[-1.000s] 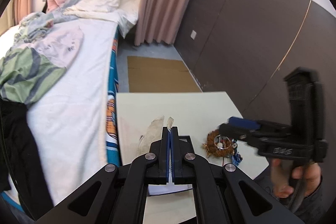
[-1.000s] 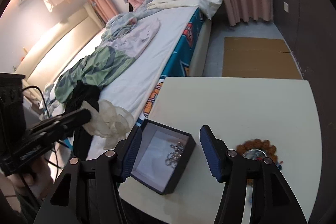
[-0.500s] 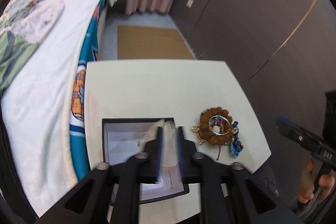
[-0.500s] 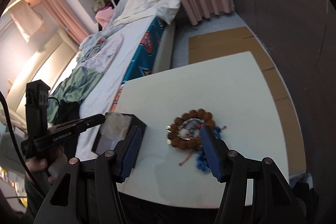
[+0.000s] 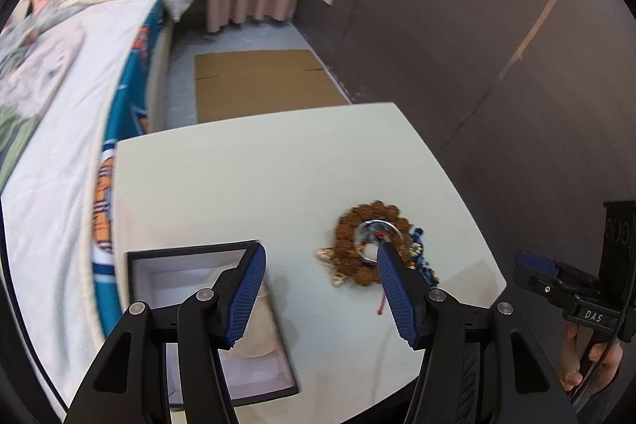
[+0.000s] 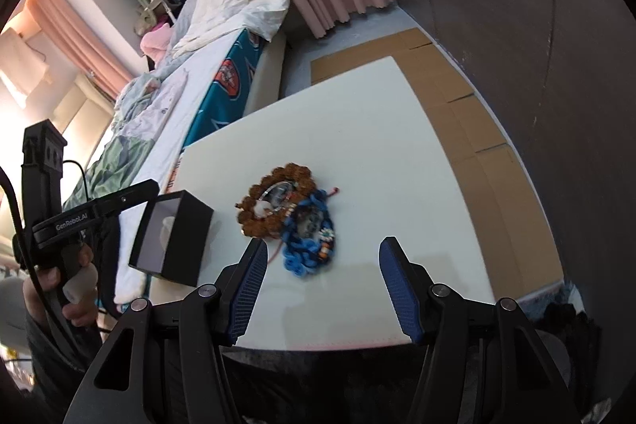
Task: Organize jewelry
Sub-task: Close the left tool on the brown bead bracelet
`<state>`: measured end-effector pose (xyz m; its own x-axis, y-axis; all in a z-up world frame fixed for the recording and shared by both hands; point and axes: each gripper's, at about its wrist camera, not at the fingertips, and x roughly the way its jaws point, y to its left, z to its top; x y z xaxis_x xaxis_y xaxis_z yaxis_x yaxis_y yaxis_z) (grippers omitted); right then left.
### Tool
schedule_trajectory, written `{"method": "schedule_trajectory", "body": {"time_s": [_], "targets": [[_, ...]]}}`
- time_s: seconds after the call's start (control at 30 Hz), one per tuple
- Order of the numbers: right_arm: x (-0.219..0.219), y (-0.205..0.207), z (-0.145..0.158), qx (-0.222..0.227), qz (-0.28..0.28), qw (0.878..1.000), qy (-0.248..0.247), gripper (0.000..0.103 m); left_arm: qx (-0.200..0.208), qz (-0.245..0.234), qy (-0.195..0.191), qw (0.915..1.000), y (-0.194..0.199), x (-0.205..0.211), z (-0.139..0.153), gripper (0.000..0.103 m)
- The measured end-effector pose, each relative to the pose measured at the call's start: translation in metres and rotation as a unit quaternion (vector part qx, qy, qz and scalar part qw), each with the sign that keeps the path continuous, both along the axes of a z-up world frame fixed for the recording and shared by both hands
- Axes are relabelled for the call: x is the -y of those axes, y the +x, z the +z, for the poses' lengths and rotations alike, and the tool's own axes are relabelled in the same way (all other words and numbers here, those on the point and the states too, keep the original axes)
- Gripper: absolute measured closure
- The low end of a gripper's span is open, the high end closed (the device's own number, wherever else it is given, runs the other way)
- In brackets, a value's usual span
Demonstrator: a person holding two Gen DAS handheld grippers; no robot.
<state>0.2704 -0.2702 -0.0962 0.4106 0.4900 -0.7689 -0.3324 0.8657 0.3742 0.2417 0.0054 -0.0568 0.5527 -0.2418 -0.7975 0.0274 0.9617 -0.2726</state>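
The jewelry (image 5: 371,249) is lying in a heap toward the near right corner of the white table (image 5: 254,177), seen from the left wrist: a brown beaded bracelet (image 5: 349,225) ringed around a silver bangle (image 5: 375,231), with blue cord pieces at its right edge. The left gripper (image 5: 318,277) is hanging above the table with its jaws spread; they have just been opening, and nothing is sitting between the pads. Under its left finger the open black box (image 5: 198,304) is standing with a pale, translucent pouch (image 5: 258,328) lying inside, so the drop into the box looks finished. The other handheld tool is showing at the far right edge.

From the right wrist, the right gripper (image 6: 320,281) is hovering with its jaws spread and empty, just short of the blue cord bracelet (image 6: 308,249), which is touching the brown beads (image 6: 278,201). The box (image 6: 175,237) is standing near the left table edge, with the left gripper's handle and a hand (image 6: 67,285) beside it.

The next pick probably calls for lowering over one piece only. Since the pieces are overlapping, I would be aiming for the outer blue loop, closing across the cord rather than the bulk of the pile, and lifting slowly so the beads are not dragging along. The blur suggests motion, so settling before closing would help.
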Motion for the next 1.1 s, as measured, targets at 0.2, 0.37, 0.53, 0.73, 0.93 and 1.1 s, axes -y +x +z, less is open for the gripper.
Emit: {"method": "schedule_trajectory", "body": {"time_s": [0.2, 0.37, 0.53, 0.73, 0.93, 1.1], "targets": [[0.021, -0.004, -0.006, -0.005, -0.019, 1.0, 0.001, 0.044, -0.021, -0.052, 0.023, 0.9982, 0.017, 0.033, -0.014, 0.047], [0.037, -0.007, -0.009, -0.009, -0.036, 0.999, 0.004, 0.044, -0.063, -0.061, 0.032, 0.9956, 0.039, 0.045, -0.039, 0.07], [0.051, -0.009, -0.014, -0.015, -0.05, 0.999, 0.003, 0.044, -0.085, -0.05, 0.039, 0.9944, 0.058, 0.046, -0.057, 0.083], [0.059, -0.01, -0.017, -0.022, -0.059, 0.998, 0.002, 0.044, -0.105, -0.056, 0.05, 0.9916, 0.078, 0.053, -0.071, 0.084], [0.055, -0.008, -0.02, -0.031, -0.051, 0.998, 0.005, 0.044, -0.121, -0.044, 0.05, 0.9904, 0.089, 0.053, -0.087, 0.084], [0.03, -0.004, -0.033, -0.053, -0.021, 0.998, -0.005, 0.044, -0.112, -0.046, 0.044, 0.9917, 0.084, 0.051, -0.075, 0.084]]}}
